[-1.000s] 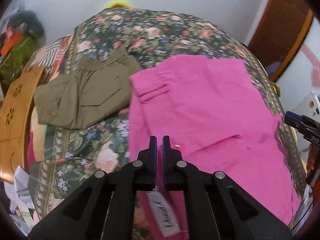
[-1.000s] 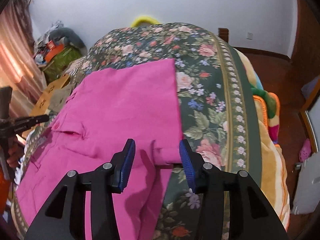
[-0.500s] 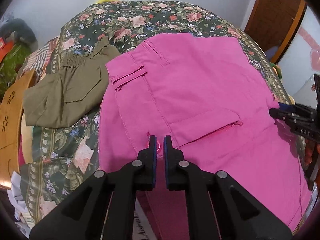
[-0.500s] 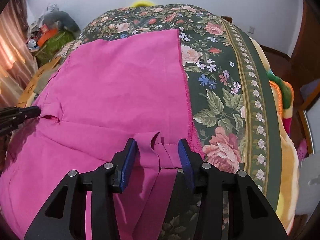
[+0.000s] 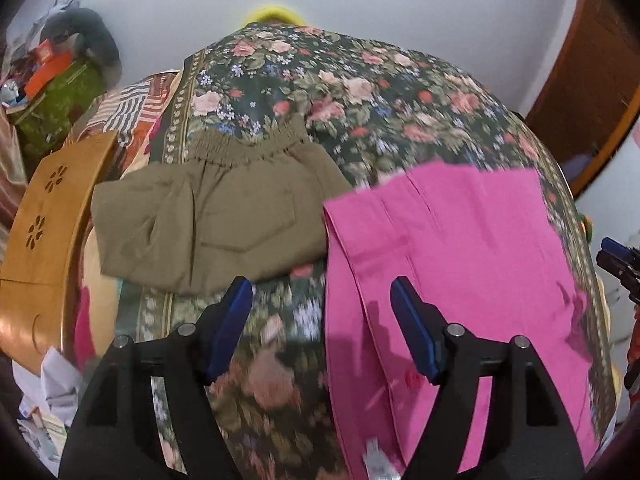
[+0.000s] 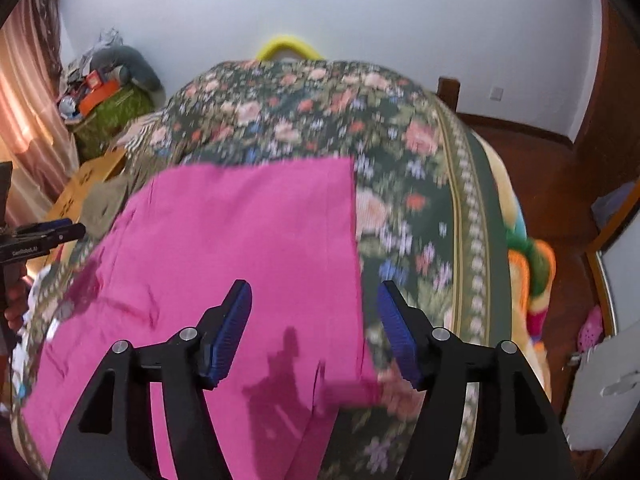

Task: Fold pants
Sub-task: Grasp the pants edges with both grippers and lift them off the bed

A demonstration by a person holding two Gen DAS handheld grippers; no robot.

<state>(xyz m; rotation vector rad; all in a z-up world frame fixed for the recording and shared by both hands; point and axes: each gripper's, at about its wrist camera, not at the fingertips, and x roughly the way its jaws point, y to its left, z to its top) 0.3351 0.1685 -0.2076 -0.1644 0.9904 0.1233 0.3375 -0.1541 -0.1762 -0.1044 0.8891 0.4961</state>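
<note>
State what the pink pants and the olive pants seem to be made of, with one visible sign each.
Pink pants: probably matte woven cotton; crisp seams, flat lie. Olive pants: likely thin matte woven fabric; soft creases, gathered elastic waistband. Exact fibres cannot be told.

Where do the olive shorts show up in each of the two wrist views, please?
Left wrist: the olive shorts lie centre-left, just left of the pink pants.
Right wrist: only a sliver of them shows at the left edge, beyond the pants' far corner.
Shared landmark: the yellow hoop behind the bed.
</note>
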